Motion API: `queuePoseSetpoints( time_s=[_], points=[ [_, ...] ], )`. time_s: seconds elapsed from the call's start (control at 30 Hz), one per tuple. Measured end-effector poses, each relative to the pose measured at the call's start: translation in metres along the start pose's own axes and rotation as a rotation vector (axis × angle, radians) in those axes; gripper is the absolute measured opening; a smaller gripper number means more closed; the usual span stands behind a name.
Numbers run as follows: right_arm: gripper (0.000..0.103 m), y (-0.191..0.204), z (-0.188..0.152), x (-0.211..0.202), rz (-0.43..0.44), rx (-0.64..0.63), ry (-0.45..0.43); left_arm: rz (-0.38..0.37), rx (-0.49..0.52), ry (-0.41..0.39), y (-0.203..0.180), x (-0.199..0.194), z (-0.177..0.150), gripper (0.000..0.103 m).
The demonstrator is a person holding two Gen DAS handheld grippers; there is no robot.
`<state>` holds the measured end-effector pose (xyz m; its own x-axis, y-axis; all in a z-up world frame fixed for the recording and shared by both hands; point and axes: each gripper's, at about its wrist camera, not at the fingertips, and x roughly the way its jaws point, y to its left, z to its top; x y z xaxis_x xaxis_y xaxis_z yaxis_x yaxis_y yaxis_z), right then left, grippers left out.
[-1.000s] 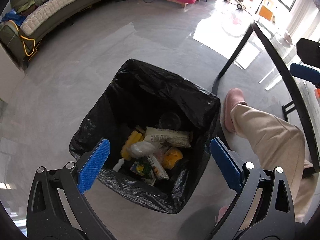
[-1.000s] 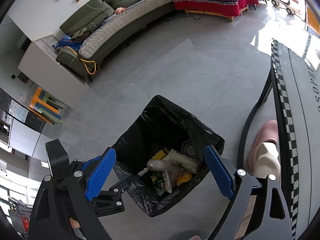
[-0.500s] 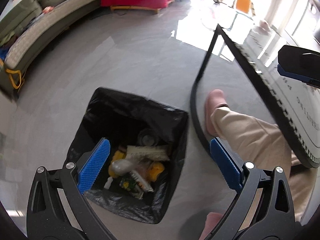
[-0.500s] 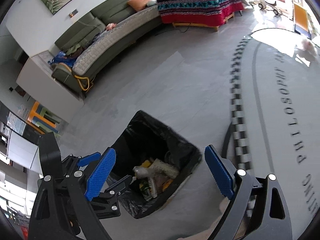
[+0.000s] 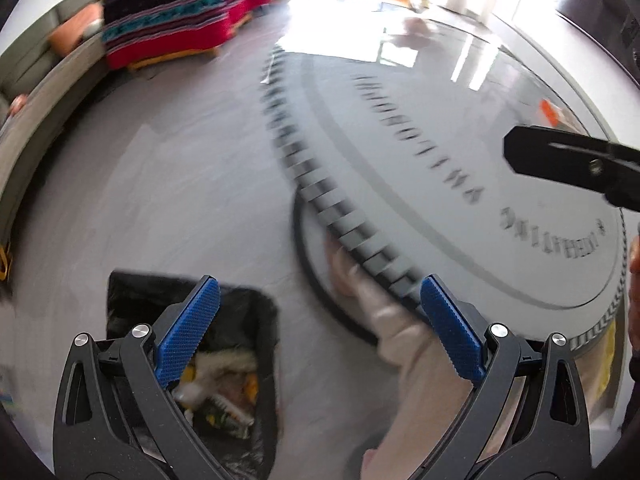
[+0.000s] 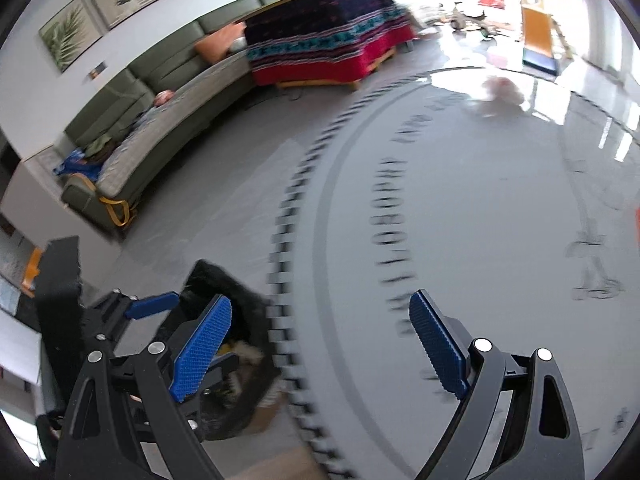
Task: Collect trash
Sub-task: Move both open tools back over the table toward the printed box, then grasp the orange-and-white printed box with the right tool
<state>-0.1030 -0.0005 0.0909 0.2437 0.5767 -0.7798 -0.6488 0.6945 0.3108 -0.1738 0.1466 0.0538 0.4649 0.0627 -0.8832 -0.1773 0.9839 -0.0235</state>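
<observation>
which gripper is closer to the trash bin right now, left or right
The left gripper: in its own view one blue finger overlaps the black-lined trash bin, while the right gripper is out over the round table.

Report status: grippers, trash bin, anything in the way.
Left gripper open, empty. Right gripper open, empty. Trash bin on floor, partly filled, beside round table. Person's leg between bin and table edge.

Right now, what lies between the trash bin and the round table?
In the left wrist view, bare grey floor separates the trash bin from the round table, plus the table's dark leg.
</observation>
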Motion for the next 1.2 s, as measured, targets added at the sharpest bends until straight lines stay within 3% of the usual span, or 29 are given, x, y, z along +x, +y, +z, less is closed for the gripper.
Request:
queuePoseSetpoints(
  time_s=[0.3,0.43,0.8,0.9,0.97,1.2],
  points=[
    [0.091,-0.114,0.004,-0.032,-0.141,0.121,-0.033,-0.098,0.166,0.009,-0.102,0.024,0.062,0.097],
    [0.091,-0.155,0.010,-0.044,-0.191,0.112,-0.043,-0.134,0.230,0.024,-0.145,0.037,0.084,0.097],
    [0.091,-0.272,0.048,-0.062,-0.399,-0.217,0.070,-0.201,0.313,0.084,-0.207,0.063,0.105,0.097],
    [0.091,-0.297,0.057,-0.056,-0.411,-0.293,0.138,-0.229,0.304,0.117,-0.215,0.072,0.107,0.097],
    [0.091,-0.309,0.059,-0.049,-0.372,-0.358,0.203,-0.238,0.298,0.139,-0.221,0.077,0.110,0.097],
    [0.091,-0.325,0.057,-0.028,-0.343,-0.525,0.339,-0.251,0.335,0.141,-0.251,0.091,0.139,0.097]
  ],
)
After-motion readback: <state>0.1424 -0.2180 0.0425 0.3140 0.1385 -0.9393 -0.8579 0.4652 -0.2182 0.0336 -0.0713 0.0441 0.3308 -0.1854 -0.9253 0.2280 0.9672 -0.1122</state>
